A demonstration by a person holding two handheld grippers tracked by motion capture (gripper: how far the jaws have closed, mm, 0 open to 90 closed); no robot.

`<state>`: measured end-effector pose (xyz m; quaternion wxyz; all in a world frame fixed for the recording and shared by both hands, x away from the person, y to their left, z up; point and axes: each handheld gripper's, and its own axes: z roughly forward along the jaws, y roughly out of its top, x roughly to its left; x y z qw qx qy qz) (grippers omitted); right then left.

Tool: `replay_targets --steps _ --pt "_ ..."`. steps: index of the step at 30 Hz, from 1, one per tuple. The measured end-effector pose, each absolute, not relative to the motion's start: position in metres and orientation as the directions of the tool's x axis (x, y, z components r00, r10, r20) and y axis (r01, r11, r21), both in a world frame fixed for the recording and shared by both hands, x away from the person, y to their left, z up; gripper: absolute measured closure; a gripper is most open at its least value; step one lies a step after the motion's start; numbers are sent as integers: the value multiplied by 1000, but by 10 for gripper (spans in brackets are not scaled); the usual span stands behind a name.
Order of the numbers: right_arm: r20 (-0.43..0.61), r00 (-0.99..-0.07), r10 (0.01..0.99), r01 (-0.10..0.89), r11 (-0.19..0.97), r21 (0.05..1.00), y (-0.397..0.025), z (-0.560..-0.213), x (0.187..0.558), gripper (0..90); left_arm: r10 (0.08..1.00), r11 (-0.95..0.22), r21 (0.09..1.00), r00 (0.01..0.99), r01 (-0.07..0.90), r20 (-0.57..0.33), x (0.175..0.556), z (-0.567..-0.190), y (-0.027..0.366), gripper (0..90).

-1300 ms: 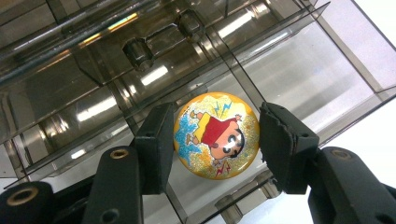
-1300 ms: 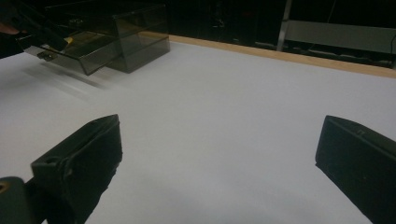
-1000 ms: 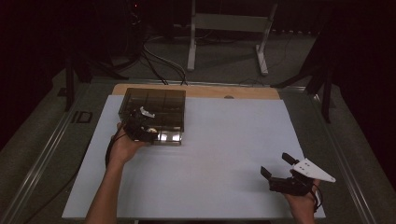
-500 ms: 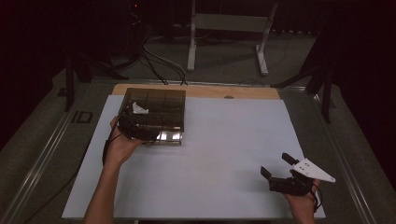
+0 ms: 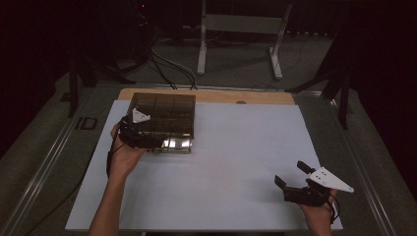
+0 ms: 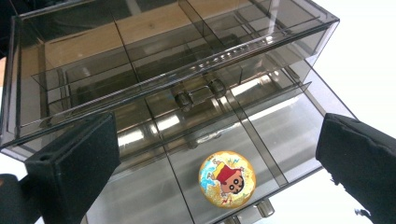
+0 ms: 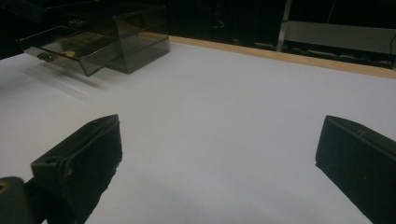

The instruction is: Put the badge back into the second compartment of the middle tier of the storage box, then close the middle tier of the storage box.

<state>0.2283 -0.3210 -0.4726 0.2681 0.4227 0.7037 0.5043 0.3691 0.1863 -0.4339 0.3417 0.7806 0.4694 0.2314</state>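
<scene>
So the smoked clear-plastic drawer box [image 5: 163,120] sits at the far left of the white tabletop [image 5: 236,147], lower drawer [image 6: 224,158] pulled out. Inside lies a round badge [image 6: 227,178] with a cartoon kid on it, glossy. Left tool [image 5: 139,133] hangs right at the box's near-left corner, jaws spread wide, gripping nothing. Right tool [image 5: 291,178] is well apart, near right, also released.

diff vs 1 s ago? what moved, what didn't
The left gripper shifted left and away from the person along the smoky drawer box, from its front left corner to its left side. Its jaws are open, gripping nothing. The lower drawer, holding a cartoon badge, stands pulled out. The right gripper stayed put, open, at the mat's near right.
</scene>
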Motion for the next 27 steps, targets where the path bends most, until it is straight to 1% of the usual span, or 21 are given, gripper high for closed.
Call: replay_targets --steps 9,13,27 --pt "49 -498 866 324 133 937 -321 -472 228 4 891 -319 765 453 560 40 357 -438 185 11" --pt "51 -496 867 324 131 937 -322 -473 228 4 891 -301 780 454 549 24 348 -441 185 11" --pt "50 -494 868 326 131 936 -322 -473 228 4 888 -285 781 459 556 -3 335 -453 187 11"
